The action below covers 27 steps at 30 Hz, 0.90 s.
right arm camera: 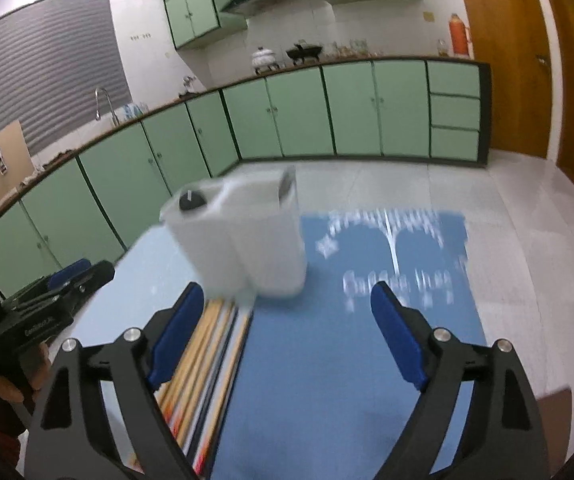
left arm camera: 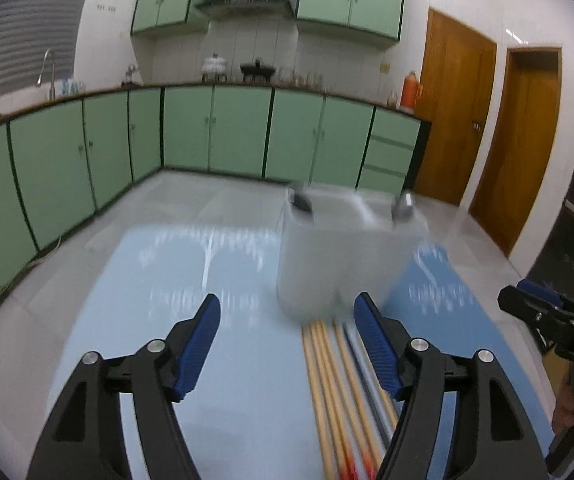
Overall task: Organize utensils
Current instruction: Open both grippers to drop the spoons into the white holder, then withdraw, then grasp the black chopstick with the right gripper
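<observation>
A white utensil holder [left arm camera: 343,248] [right arm camera: 247,240], blurred, stands on the blue mat [left arm camera: 127,280] [right arm camera: 327,360]. A dark utensil end [left arm camera: 301,200] [right arm camera: 191,200] and a metal one [left arm camera: 405,204] stick out of its top. Several wooden and dark chopsticks [left arm camera: 339,380] [right arm camera: 203,352] lie side by side on the mat just in front of it. My left gripper [left arm camera: 287,300] is open above the mat, its right finger over the chopsticks. My right gripper [right arm camera: 287,288] is open, its left finger over the chopsticks, with nothing between the pads. Each gripper shows in the other's view [left arm camera: 547,308] [right arm camera: 75,276].
Green cabinets [left arm camera: 239,132] [right arm camera: 299,112] run along the far walls under a counter with a sink tap [right arm camera: 103,104]. Wooden doors [left arm camera: 451,112] stand at the right. Pale tiled floor [right arm camera: 527,240] lies beyond the mat. A hand [right arm camera: 27,376] holds the left gripper.
</observation>
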Motion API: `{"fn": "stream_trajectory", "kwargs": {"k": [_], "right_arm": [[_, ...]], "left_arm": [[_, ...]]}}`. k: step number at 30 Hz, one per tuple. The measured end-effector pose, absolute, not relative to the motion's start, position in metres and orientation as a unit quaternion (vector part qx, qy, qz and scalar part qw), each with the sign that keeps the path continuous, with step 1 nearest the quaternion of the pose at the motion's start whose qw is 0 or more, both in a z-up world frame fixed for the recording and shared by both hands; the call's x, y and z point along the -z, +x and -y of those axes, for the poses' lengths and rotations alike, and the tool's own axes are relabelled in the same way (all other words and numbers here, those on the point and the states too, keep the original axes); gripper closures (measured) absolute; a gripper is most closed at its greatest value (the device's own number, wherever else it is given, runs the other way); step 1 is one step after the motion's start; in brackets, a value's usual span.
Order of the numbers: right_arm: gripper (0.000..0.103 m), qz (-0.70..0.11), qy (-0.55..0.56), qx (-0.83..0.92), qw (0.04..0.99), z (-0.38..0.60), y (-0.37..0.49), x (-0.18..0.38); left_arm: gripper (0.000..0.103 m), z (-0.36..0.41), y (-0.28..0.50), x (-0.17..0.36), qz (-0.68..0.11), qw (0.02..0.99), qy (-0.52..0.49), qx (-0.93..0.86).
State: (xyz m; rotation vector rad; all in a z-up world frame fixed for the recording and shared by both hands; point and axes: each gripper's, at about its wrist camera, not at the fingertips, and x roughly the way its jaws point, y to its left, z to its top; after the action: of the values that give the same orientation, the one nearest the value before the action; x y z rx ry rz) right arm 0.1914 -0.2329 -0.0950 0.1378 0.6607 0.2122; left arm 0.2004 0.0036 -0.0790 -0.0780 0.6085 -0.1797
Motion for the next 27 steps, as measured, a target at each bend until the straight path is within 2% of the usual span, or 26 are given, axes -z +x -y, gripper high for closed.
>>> {"fn": "stream_trajectory", "kwargs": {"k": [6,13,27], "right_arm": [[0.021,-0.332,0.048,-0.081,0.939,0.214,0.136,0.123],[0.033,-0.361,0.038,-0.103,0.926,0.192,0.108,0.145],[0.044,-0.402,0.008,-0.115,0.908,0.176,0.082,0.167]], "left_arm": [[0.035,-0.002,0.146,0.110,-0.319,0.945,-0.034,0.071],[0.037,0.002,0.116,0.132,-0.352,0.933,-0.022,0.072],[0.041,0.014,0.089,0.153,-0.391,0.916,-0.014,0.087]]}}
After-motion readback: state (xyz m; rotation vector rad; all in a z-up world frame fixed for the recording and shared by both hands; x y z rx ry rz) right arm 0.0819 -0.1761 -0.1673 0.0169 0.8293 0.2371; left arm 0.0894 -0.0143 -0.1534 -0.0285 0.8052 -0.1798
